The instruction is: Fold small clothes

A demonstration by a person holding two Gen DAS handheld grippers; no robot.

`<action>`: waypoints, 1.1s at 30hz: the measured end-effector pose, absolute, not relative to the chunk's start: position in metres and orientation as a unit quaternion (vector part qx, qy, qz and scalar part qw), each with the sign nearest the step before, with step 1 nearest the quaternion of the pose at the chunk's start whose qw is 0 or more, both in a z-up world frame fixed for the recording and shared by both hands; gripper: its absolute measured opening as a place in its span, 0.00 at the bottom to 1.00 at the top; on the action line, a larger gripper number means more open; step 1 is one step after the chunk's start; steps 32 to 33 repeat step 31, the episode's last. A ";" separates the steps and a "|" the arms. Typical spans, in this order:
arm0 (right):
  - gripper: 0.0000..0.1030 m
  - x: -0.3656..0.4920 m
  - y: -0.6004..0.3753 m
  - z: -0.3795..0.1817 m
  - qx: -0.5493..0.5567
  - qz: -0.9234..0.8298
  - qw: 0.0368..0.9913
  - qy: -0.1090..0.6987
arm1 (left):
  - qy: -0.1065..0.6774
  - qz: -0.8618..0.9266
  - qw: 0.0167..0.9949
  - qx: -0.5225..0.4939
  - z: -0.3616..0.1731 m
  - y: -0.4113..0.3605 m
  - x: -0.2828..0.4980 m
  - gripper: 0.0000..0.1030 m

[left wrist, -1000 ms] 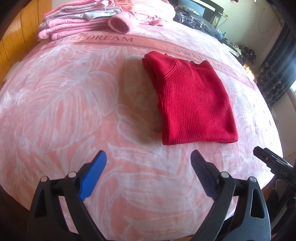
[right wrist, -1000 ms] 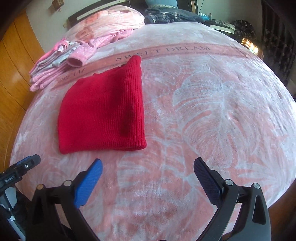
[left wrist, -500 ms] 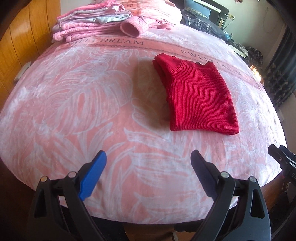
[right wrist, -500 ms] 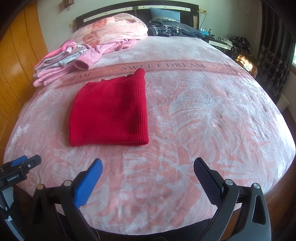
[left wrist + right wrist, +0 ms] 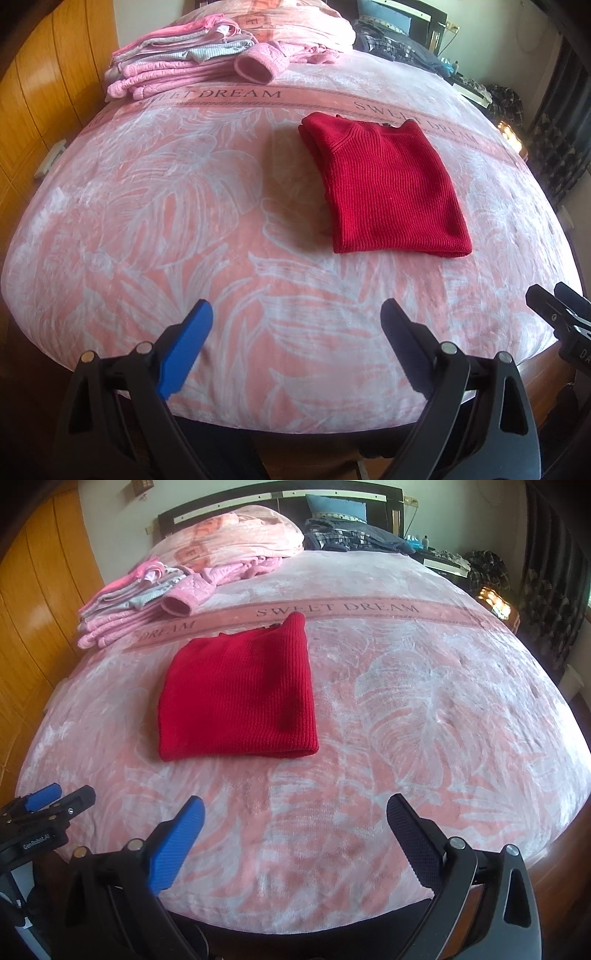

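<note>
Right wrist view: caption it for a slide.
Open right claw hovers before folded red sweater on pink bedspread.

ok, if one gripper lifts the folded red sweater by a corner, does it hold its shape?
Probably not. The red sweater is soft ribbed knit in loose stacked layers, so it would likely droop and unfold. Pushed, it would probably bunch, since the plush blanket looks grippy. It looks light for its size.

Folded sweater (image 5: 236, 698) mid-bed (image 5: 424, 709); clothes pile (image 5: 129, 609) behind, to left.
</note>
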State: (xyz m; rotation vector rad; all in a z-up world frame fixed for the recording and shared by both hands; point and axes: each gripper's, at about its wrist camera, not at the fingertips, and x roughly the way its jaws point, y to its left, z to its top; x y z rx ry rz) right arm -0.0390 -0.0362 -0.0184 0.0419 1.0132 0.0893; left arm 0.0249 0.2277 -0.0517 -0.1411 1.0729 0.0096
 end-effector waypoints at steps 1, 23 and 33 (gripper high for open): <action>0.96 -0.039 -0.036 -0.018 0.019 0.043 0.873 0.485 | 0.511 0.004 0.857 -0.066 -0.052 0.227 0.025 0.89; 0.96 -0.037 -0.033 -0.028 0.008 0.042 0.871 0.489 | 0.525 0.006 0.849 -0.063 -0.064 0.230 0.021 0.89; 0.96 -0.035 -0.042 -0.031 0.029 0.040 0.865 0.499 | 0.529 0.005 0.846 -0.064 -0.067 0.229 0.021 0.89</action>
